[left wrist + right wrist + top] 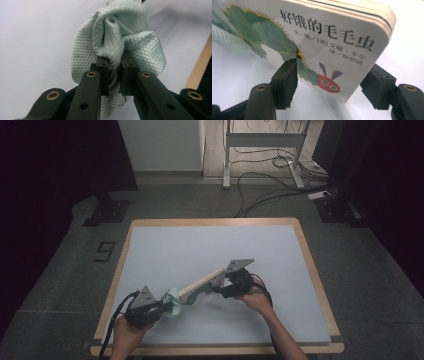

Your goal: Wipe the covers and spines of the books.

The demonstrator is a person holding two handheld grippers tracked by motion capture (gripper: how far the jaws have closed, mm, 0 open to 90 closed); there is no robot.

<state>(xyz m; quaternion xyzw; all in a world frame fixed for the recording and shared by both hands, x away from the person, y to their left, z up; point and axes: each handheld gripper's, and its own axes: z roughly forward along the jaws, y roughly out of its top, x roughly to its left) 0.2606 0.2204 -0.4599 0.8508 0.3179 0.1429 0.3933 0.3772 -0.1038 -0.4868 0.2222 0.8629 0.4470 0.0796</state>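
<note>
A pale green quilted cloth (117, 45) is bunched between the jaws of my left gripper (115, 72), which is shut on it. In the high view that gripper (167, 306) sits near the table's front left, and the cloth (175, 301) meets the lower end of a board book (202, 284). The book (324, 42) has a caterpillar picture and Chinese title on its cover. My right gripper (332, 85) is shut on its near corner, one pad on the cover and one behind. The book is tilted above the mat, held by the right gripper (220, 287). The cloth (224, 37) shows past the book's far end.
A pale blue-grey mat (210, 245) covers a wooden-edged table (215, 221). Beyond it on the floor are cables (260, 190), a white desk frame (262, 140) and black stand bases (106, 212). A person's hands and forearms come in from the bottom edge.
</note>
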